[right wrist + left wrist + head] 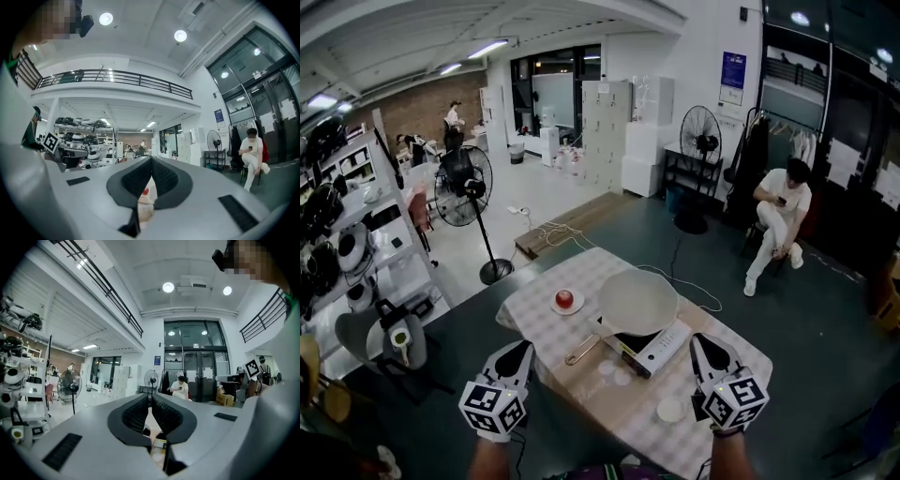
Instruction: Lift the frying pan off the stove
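Note:
A pale frying pan (637, 302) with a long brassy handle (581, 352) sits on a white portable stove (654, 350) on the checked tablecloth (534, 298). My left gripper (520, 350) is held short of the table's near left side, a little left of the handle's end, touching nothing. My right gripper (701, 343) hovers to the right of the stove, also apart from it. In the left gripper view the jaws (150, 399) meet at their tips with nothing between them. The right gripper (151, 161) looks the same, tips together and empty.
A small plate with a red fruit (566, 300) lies left of the pan. Several white discs (670, 410) lie near the table's front edge. A standing fan (464, 183) and shelves are at the left. A seated person (780, 220) is at the far right, and a cable (553, 232) runs over the floor.

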Demonstrator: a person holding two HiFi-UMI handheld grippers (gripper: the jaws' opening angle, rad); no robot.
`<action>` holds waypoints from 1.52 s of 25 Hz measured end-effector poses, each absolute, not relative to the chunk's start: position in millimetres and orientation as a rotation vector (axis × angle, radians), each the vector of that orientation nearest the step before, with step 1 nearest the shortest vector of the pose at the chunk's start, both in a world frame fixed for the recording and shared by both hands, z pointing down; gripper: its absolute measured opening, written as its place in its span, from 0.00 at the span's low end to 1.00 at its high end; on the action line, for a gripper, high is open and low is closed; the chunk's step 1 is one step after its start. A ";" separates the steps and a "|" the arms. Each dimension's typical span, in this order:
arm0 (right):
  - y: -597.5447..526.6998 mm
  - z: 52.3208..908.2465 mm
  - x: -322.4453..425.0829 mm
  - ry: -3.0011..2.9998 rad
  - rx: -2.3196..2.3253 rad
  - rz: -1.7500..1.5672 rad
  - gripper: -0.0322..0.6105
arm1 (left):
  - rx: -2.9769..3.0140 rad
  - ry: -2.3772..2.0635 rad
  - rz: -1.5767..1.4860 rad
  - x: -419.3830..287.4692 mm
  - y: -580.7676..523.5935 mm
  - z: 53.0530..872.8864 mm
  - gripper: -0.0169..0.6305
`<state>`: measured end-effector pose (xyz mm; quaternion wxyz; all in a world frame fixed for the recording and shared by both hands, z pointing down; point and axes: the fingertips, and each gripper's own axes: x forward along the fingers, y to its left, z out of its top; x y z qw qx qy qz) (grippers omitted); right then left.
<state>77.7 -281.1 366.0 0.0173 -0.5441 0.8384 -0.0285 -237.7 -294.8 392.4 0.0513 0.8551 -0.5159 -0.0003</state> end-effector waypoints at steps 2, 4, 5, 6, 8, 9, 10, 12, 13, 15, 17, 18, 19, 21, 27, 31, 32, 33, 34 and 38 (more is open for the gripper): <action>-292.4 366.0 96.6 2.573 -1.685 -0.107 0.06 | 2.606 -1.577 -0.017 -221.7 -310.3 385.0 0.07; -301.5 367.3 114.3 2.553 -1.676 -0.123 0.06 | 2.628 -1.560 -0.026 -202.5 -321.3 378.8 0.14; -306.9 368.7 120.8 2.548 -1.672 -0.129 0.06 | 2.650 -1.541 -0.025 -193.0 -326.9 376.0 0.23; -312.8 370.7 125.2 2.543 -1.670 -0.138 0.06 | 2.674 -1.518 -0.019 -184.5 -333.0 374.1 0.34; -323.2 375.4 127.5 2.534 -1.668 -0.162 0.06 | 2.712 -1.476 0.012 -173.1 -346.0 374.6 0.57; -326.8 378.0 126.1 2.531 -1.671 -0.173 0.06 | 2.722 -1.465 0.037 -170.8 -352.2 377.1 0.62; -329.5 380.3 123.6 2.529 -1.674 -0.179 0.06 | 2.727 -1.460 0.066 -170.3 -358.2 380.2 0.64; -333.9 382.1 116.2 2.528 -1.682 -0.185 0.06 | 2.732 -1.448 0.115 -172.0 -369.3 384.8 0.66; -335.6 381.5 112.1 2.528 -1.686 -0.183 0.06 | 2.737 -1.434 0.132 -172.7 -373.9 386.4 0.67; -337.9 380.2 104.6 2.532 -1.693 -0.174 0.06 | 2.749 -1.394 0.171 -172.2 -380.8 391.0 0.67; -340.3 381.6 98.3 2.533 -1.702 -0.174 0.06 | 2.760 -1.339 0.228 -169.8 -386.3 399.9 0.67; -342.1 383.2 95.4 2.530 -1.706 -0.176 0.06 | 2.762 -1.305 0.256 -168.4 -389.7 405.5 0.67; -344.2 385.4 92.5 2.524 -1.712 -0.179 0.06 | 2.761 -1.268 0.281 -167.3 -393.7 411.6 0.67; -347.7 392.5 87.0 2.510 -1.726 -0.190 0.06 | 2.747 -1.202 0.319 -167.0 -402.9 426.1 0.67; -349.0 423.2 73.2 2.489 -1.796 -0.232 0.06 | 2.704 -1.111 0.423 -164.5 -430.6 470.7 0.67; -340.4 449.2 74.1 2.439 -1.867 -0.283 0.06 | 2.698 -1.020 0.500 -148.9 -436.7 503.8 0.67; -338.2 453.8 75.3 2.426 -1.881 -0.300 0.06 | 2.698 -1.005 0.525 -144.5 -437.8 510.7 0.67; -336.2 457.5 76.9 2.419 -1.892 -0.314 0.06 | 2.693 -0.992 0.549 -139.5 -438.7 517.0 0.67; -335.3 460.6 79.3 2.417 -1.901 -0.326 0.06 | 2.686 -0.981 0.574 -134.3 -439.5 523.4 0.67; -348.4 471.1 95.7 2.420 -1.919 -0.354 0.06 | 2.657 -0.995 0.708 -114.7 -451.9 553.0 0.67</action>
